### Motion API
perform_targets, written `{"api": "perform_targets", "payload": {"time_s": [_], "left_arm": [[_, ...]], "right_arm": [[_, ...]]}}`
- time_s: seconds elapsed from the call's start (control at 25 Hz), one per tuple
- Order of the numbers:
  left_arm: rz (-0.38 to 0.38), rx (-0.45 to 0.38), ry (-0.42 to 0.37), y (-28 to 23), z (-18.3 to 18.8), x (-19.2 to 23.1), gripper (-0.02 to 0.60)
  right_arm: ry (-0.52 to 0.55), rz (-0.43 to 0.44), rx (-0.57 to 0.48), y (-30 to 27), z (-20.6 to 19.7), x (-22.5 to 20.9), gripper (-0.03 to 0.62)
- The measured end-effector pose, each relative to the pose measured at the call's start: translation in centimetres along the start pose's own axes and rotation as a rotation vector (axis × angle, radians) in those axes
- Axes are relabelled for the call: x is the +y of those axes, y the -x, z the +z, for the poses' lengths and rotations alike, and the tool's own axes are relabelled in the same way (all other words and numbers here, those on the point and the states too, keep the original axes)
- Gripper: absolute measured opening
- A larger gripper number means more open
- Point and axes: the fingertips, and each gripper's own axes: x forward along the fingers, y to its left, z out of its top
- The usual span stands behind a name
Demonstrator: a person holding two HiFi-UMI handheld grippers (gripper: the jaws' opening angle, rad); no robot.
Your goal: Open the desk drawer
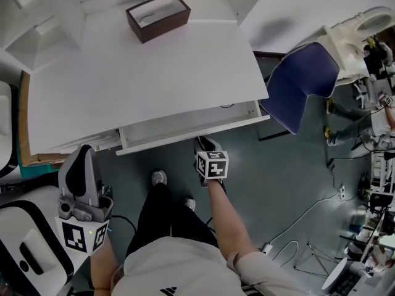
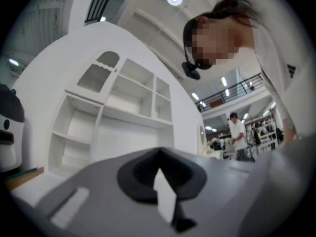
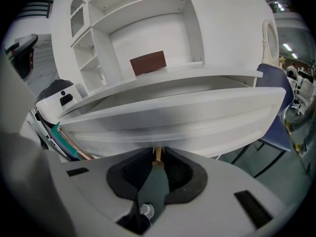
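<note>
The white desk (image 1: 142, 73) has a shallow white drawer (image 1: 185, 127) that stands a little way out from under its front edge. In the right gripper view the drawer front (image 3: 168, 117) fills the middle, and a small brass knob (image 3: 158, 154) sticks out of it. My right gripper (image 1: 202, 145) (image 3: 158, 158) is at the drawer's front, right of its middle, shut on that knob. My left gripper (image 1: 82, 156) (image 2: 159, 168) is held up at the lower left, away from the drawer. It is shut on nothing and looks towards white shelves (image 2: 118, 117).
A brown open box (image 1: 158, 16) (image 3: 148, 62) sits at the desk's back. A blue chair (image 1: 302, 82) stands right of the desk. My own legs and shoes (image 1: 159, 177) are just before the drawer. A white machine (image 1: 24, 245) is at the lower left, and cables (image 1: 296, 227) lie on the floor at the right.
</note>
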Motion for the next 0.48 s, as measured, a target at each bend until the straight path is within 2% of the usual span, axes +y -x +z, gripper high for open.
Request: {"api": "perform_targets", "payload": {"time_s": [0.48], "left_arm": [[0.037, -0.028, -0.009, 2.4, 1.6, -3.8, 0.005]], "right_arm": [[0.016, 0.037, 0.032, 3.6, -4.4, 0.3, 0.067]]}}
